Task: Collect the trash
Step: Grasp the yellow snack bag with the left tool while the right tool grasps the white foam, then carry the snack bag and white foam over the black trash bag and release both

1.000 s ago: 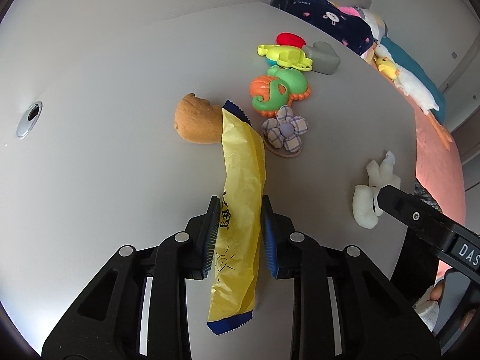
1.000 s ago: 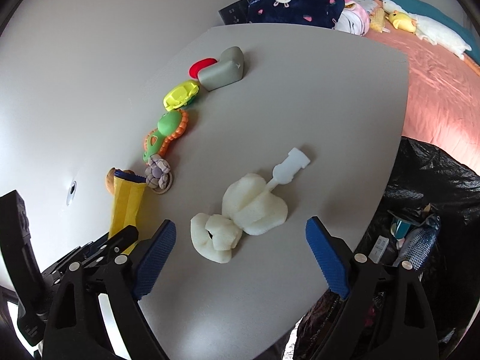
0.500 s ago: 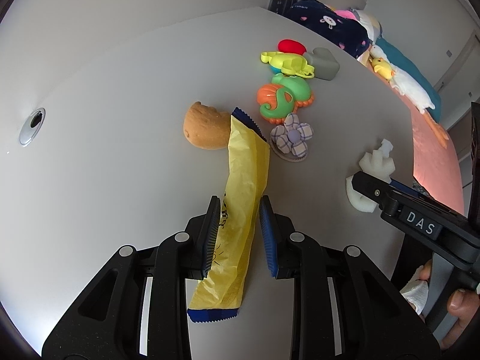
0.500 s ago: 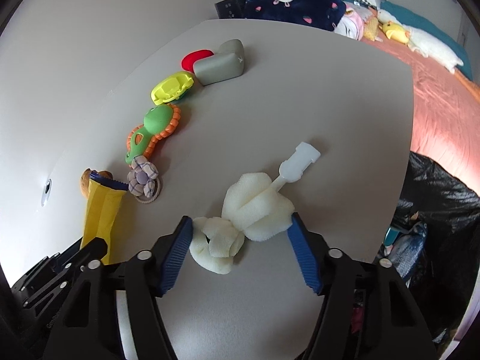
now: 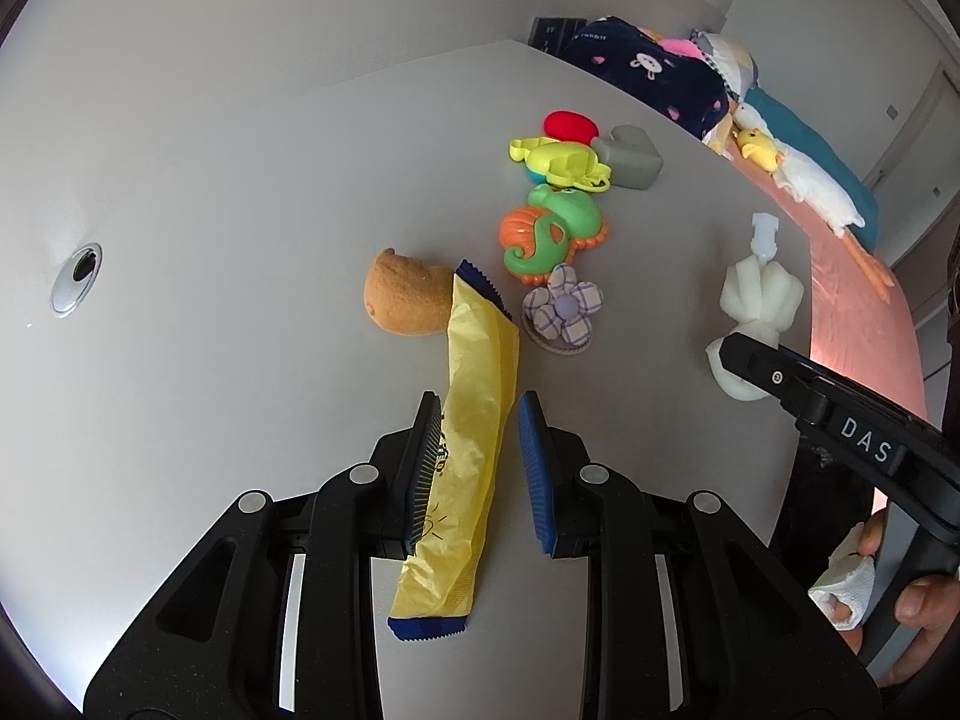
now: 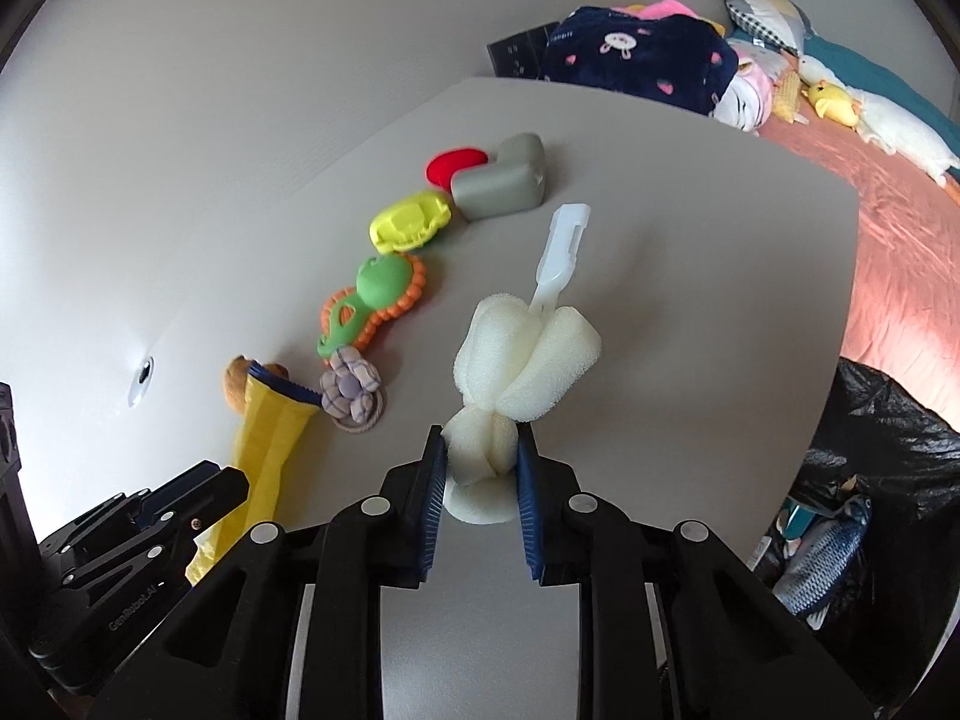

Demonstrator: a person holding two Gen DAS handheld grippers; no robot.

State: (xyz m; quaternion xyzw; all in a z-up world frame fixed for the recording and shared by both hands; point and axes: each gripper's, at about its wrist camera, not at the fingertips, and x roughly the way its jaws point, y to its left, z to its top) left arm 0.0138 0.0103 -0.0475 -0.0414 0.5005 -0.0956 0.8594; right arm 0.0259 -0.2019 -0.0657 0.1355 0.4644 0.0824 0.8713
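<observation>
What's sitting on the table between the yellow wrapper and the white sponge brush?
The plaid fabric flower lies between yellow wrapper and sponge brush, clearest in the right wrist view.

Left tool [image 5: 474, 468] points toward 12 o'clock, pads slightly parted; right tool [image 6: 480, 480] is pinched nearly together.

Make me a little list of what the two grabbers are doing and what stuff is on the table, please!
left gripper: fingers either side of the yellow wrapper; a gap shows at the right finger
right gripper: shut on the white sponge brush, squeezing its lower end
wrapper: lies flat on the table, far end over a brown plush toy
toys in a row: fabric flower, green and orange seahorse, yellow toy, red piece, grey block
trash bag: black, beside the table, on the right
</observation>
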